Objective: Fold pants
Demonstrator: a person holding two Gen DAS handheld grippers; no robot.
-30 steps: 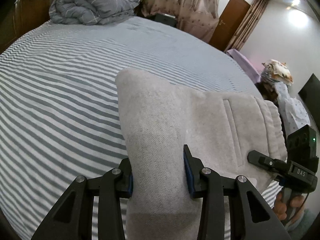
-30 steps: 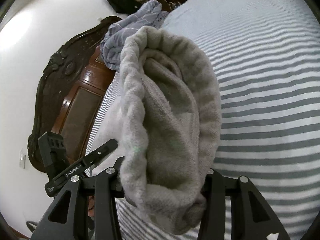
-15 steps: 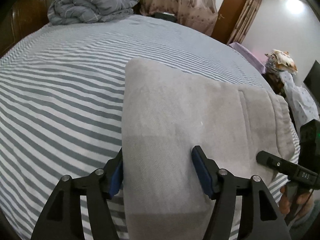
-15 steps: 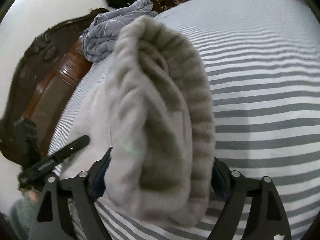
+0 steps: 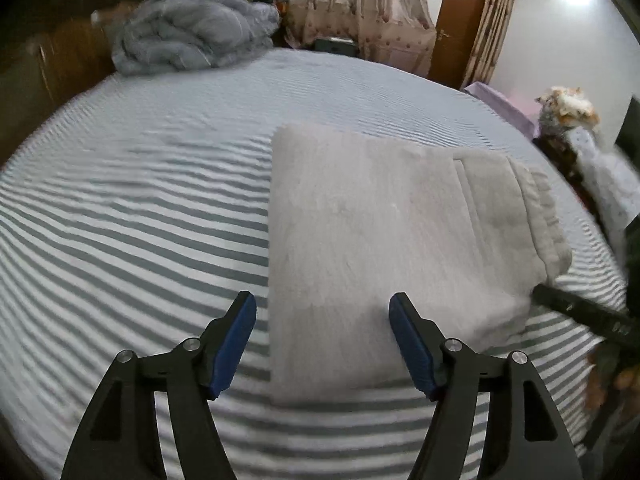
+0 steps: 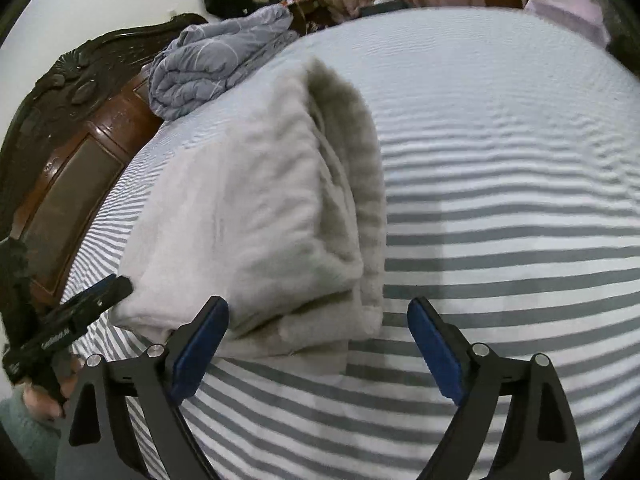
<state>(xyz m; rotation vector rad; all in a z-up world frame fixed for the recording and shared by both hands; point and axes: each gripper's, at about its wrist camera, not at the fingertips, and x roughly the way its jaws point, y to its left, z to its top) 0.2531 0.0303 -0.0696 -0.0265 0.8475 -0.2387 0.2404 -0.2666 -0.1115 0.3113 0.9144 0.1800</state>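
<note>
The light grey pants (image 5: pixel 380 240) lie folded in a flat rectangle on the striped bed (image 5: pixel 140 208), ribbed waistband at the right. My left gripper (image 5: pixel 322 340) is open and empty, just short of the fold's near edge. In the right wrist view the pants (image 6: pixel 256 220) lie as a thick stack with the waistband on their right side. My right gripper (image 6: pixel 318 348) is open and empty at the near waistband end. Each gripper also shows in the other view: the right one (image 5: pixel 580 314) and the left one (image 6: pixel 72 320).
A rumpled grey-blue duvet (image 5: pixel 192 40) lies at the head of the bed by the dark wooden headboard (image 6: pixel 68 132). Curtains and a brown door (image 5: pixel 456 24) stand beyond the bed. Clutter and a soft toy (image 5: pixel 568 108) sit off the right side.
Both grippers have opened and let go of the pants, then drawn back. The pants have dropped from being held up to lying flat on the bed.
</note>
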